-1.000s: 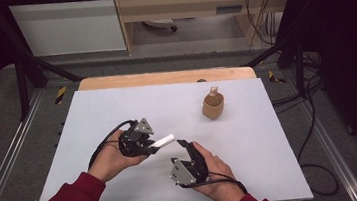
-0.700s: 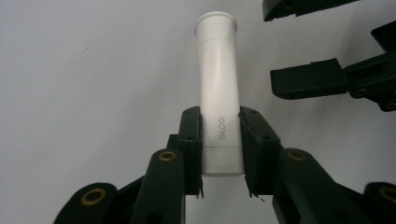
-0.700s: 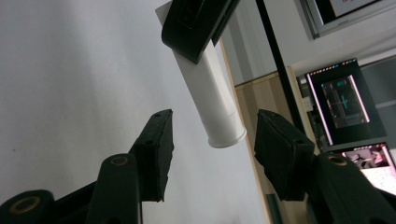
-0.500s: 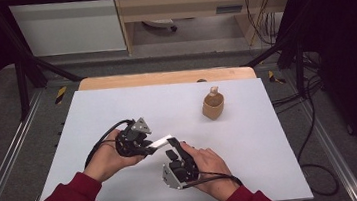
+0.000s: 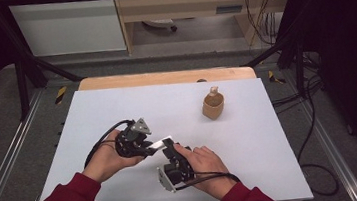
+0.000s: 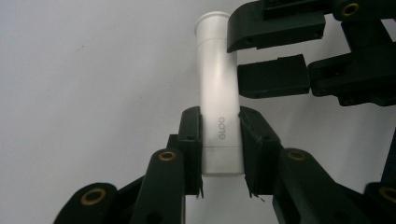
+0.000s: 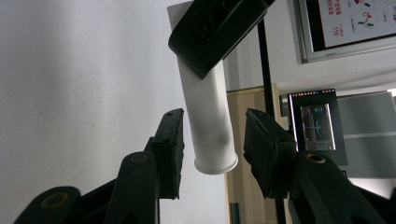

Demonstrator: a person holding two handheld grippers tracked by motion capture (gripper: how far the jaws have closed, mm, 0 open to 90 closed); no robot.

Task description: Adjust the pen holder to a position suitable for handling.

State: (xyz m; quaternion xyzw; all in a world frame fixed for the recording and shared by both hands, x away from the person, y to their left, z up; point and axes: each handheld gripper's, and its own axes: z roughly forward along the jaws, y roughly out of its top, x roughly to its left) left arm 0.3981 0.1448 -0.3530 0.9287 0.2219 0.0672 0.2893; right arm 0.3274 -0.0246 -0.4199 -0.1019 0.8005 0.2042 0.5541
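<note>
White plastic glue-stick tube (image 6: 219,98), marked GLOO, sits clamped between the pads of the left claw (image 6: 220,149), which grips its lower body tight. In the high view the tube (image 5: 160,143) lies level above the white table (image 5: 270,136), near the front edge at about 6 o'clock, bridging both hands. The right claw (image 7: 212,149) straddles the tube's capped end (image 7: 210,135); its jaws have just been closing, yet gaps remain on both sides and the pads do not touch. A small tan wooden cup (image 5: 213,106) stands well apart at 1 o'clock.
</note>
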